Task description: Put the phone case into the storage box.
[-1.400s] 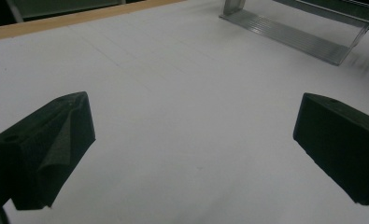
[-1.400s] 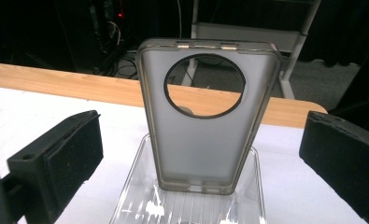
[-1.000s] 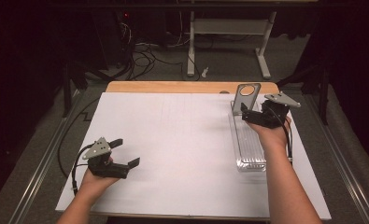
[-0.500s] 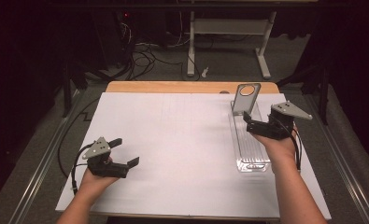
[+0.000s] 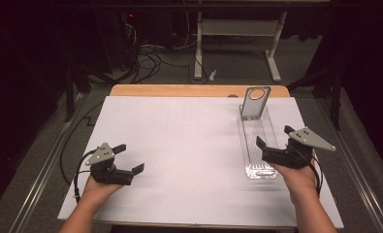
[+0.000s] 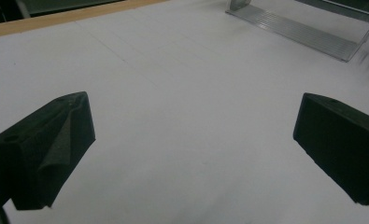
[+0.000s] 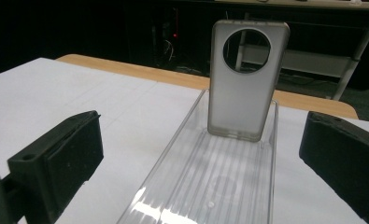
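phone case (image 7: 245, 79): translucent grey, round hole | upright at far end of clear ribbed tray (image 7: 191, 186)

Phone case (image 7: 247, 79): frosted, translucent grey plastic, matt and smooth, with a round cut-out near its top edge; it stands upright at the far end of the tray. Tray (image 7: 210, 186): clear hard plastic, ribbed along its floor, glossy with bright glints at the end farthest from the phone case. Table sheet (image 5: 189, 145), beneath the tray: white, matt, paper-like, faintly ruled with thin lines. Table edge (image 5: 179, 90), beyond the tray: light wood, smooth, low sheen. Right gripper (image 5: 275, 143), at the tray's near end: matt black plastic jaws, slightly grainy; grey flat plate on top, dull finish. Left gripper (image 5: 129, 158), well apart from the tray: same matt black plastic, same grey plate.
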Available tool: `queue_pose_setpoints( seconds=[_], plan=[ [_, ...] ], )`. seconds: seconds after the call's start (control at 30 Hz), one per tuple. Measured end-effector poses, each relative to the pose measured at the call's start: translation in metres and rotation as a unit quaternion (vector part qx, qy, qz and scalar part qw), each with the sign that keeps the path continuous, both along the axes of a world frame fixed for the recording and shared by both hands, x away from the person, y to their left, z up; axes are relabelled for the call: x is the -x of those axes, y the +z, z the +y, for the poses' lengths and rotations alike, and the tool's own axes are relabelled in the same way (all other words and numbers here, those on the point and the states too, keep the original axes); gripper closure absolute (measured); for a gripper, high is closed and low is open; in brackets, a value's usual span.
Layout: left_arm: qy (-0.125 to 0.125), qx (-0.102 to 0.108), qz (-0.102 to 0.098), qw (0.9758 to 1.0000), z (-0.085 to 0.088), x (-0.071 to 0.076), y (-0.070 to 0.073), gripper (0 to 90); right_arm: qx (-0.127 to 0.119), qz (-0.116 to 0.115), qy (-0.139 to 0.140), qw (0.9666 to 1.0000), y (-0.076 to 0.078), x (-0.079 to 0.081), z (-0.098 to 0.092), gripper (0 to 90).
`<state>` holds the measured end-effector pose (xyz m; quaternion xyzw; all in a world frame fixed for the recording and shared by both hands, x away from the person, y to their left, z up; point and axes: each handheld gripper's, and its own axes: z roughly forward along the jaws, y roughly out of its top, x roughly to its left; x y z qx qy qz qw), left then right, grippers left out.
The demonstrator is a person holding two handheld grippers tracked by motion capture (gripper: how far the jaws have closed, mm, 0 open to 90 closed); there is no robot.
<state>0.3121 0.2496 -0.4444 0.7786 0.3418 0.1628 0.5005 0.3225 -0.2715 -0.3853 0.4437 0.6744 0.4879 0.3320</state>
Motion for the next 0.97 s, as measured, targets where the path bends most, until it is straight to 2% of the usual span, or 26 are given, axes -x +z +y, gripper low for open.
queue_pose_setpoints(
  seconds=[0.33,0.4,0.47,0.57,0.67,0.97],
  plan=[
    [0.007,0.002,0.005,1.0,0.003,0.0,-0.001,0.3,-0.001,-0.014,0.019,0.9997,-0.033,0.035,-0.014,0.3],
    [0.011,0.009,0.006,0.9999,0.005,0.002,0.0,0.3,0.002,-0.017,0.023,0.9996,-0.038,0.039,-0.016,0.3],
    [0.014,0.012,0.007,0.9998,0.006,0.004,0.001,0.2,-0.005,-0.022,0.022,0.9995,-0.042,0.044,-0.02,0.3],
    [0.017,0.011,0.008,0.9998,0.005,0.003,0.001,0.2,-0.002,-0.03,0.024,0.9993,-0.043,0.05,-0.023,0.3],
    [0.017,0.004,0.014,0.9998,0.002,0.001,-0.001,0.3,-0.022,-0.03,0.026,0.9989,-0.042,0.051,-0.024,0.3],
    [0.014,0.001,0.017,0.9998,-0.003,0.003,-0.001,0.2,-0.023,-0.032,0.032,0.9987,-0.042,0.054,-0.022,0.3]
  ],
)
